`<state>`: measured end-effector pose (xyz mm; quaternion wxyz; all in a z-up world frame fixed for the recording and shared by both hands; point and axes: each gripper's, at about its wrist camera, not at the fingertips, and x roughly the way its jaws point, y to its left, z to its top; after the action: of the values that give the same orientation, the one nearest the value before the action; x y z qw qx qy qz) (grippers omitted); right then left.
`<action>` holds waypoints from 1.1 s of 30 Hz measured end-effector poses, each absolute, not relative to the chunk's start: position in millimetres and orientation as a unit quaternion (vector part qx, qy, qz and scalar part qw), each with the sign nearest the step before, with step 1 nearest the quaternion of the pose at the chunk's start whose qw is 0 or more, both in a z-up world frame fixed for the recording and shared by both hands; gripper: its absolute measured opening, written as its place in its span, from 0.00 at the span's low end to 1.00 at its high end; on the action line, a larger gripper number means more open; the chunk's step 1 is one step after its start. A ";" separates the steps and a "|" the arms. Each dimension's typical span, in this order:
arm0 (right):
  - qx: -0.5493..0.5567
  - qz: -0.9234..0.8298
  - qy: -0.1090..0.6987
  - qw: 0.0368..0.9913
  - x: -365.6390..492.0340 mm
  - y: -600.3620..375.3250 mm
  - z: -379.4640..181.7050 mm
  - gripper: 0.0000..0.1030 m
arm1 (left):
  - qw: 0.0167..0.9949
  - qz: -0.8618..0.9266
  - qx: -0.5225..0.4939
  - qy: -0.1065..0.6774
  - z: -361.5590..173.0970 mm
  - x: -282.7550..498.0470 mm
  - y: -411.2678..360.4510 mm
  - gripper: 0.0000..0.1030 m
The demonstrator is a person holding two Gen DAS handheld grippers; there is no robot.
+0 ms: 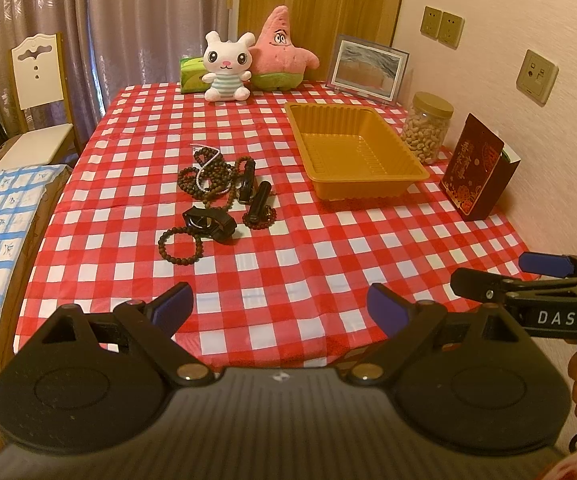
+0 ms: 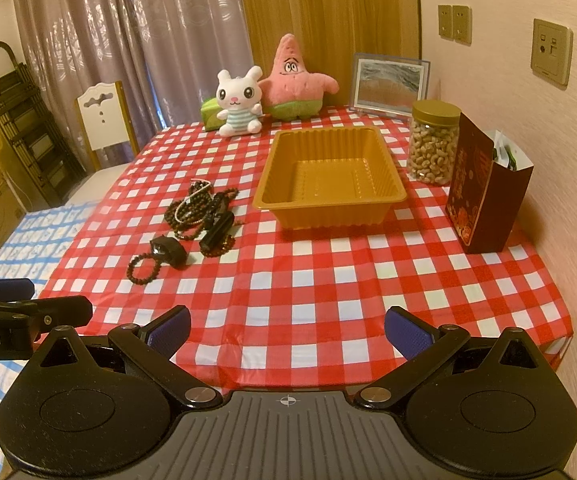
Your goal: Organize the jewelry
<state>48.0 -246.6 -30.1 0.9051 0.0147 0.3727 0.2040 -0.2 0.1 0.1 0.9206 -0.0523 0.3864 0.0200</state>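
Jewelry (image 1: 220, 188) lies in a loose heap on the red-and-white checked tablecloth (image 1: 288, 264), at about eleven o'clock from the left gripper (image 1: 280, 308): dark beaded bracelets tangled together, a white-beaded strand across them, and a few black pieces among them. One beaded bracelet (image 1: 180, 242) lies nearest, touching a black clasp-like piece. A gold plastic tray (image 1: 372, 184) sits just right of the heap, at about one o'clock, with nothing in it.

Both grippers hang over the near edge of the table, well apart from the heap. The left gripper's blue-padded fingers stand wide apart, holding nothing. The right gripper (image 2: 288, 332) is likewise spread wide, with the tray at twelve o'clock and the heap at ten.

Along the far edge stand a white plush rabbit (image 1: 226, 66), a pink plush starfish (image 1: 282, 52) and a framed picture (image 1: 368, 68). A jar of cashews (image 1: 428, 126) and a dark red gift bag (image 1: 476, 170) stand by the wall at two o'clock.
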 end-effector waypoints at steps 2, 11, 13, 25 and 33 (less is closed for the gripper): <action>0.014 0.204 0.373 0.905 48.7 -245.2 -30.5 1.00 | 0.921 0.020 -0.052 0.387 0.0 -0.1 0.2 0.90; 0.014 0.204 0.373 0.905 50.3 -244.7 -30.9 1.00 | 0.920 0.020 -0.053 0.387 0.1 -0.2 0.1 0.90; 0.014 0.204 0.373 0.905 50.8 -244.2 -31.1 1.00 | 0.921 0.020 -0.052 0.386 0.1 -0.2 0.1 0.90; 0.014 0.203 0.373 0.905 53.2 -241.3 -31.8 1.00 | 0.920 0.020 -0.052 0.387 0.1 -0.3 0.2 0.90; 0.014 0.203 0.373 0.905 54.7 -237.1 -29.8 1.00 | 0.920 0.020 -0.053 0.387 0.2 -0.2 0.2 0.90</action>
<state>54.7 -237.1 -29.8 0.9051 0.0140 0.3734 0.2030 -0.2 0.2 0.2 0.9204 -0.0527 0.3868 0.0196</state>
